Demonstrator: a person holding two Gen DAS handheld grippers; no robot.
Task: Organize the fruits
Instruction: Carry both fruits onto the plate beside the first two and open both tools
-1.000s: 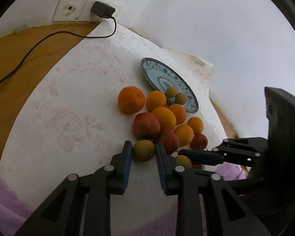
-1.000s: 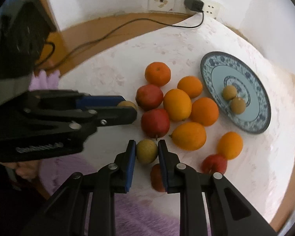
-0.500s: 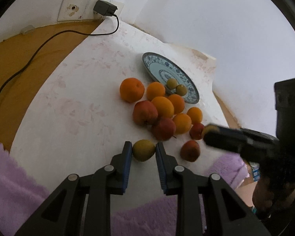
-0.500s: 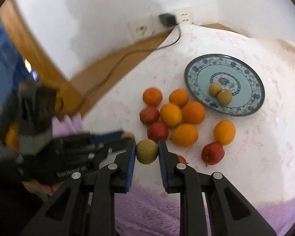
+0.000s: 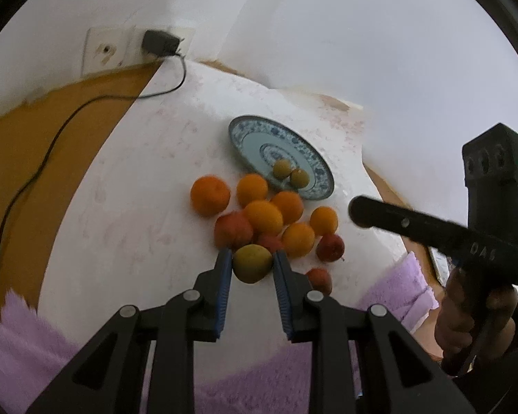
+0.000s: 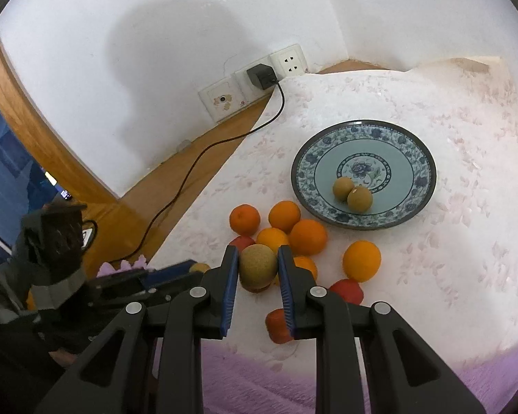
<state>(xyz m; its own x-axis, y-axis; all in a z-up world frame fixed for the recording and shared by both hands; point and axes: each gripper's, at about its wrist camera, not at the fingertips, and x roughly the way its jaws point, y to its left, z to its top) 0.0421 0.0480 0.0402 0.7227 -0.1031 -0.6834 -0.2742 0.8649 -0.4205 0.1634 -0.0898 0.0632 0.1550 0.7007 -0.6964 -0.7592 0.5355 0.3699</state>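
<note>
Left gripper [image 5: 252,267]: clamped on a yellow-green fruit [image 5: 252,263], above the near counter [image 5: 121,227].
Right gripper [image 6: 258,266]: clamped on a brownish-green fruit [image 6: 258,265].
Between grippers and plate [image 6: 421,207]: oranges [image 6: 307,237] and red fruits [image 6: 347,290] clustered.
Plate: far right, two small fruits [image 6: 360,199] touching.
Far left: charger [image 6: 260,76], cable [image 6: 190,172].

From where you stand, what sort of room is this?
Probably a home room: a floral tablecloth over a table in a corner, a patterned plate, loose fruit, and wall sockets with a charger plugged in.
</note>
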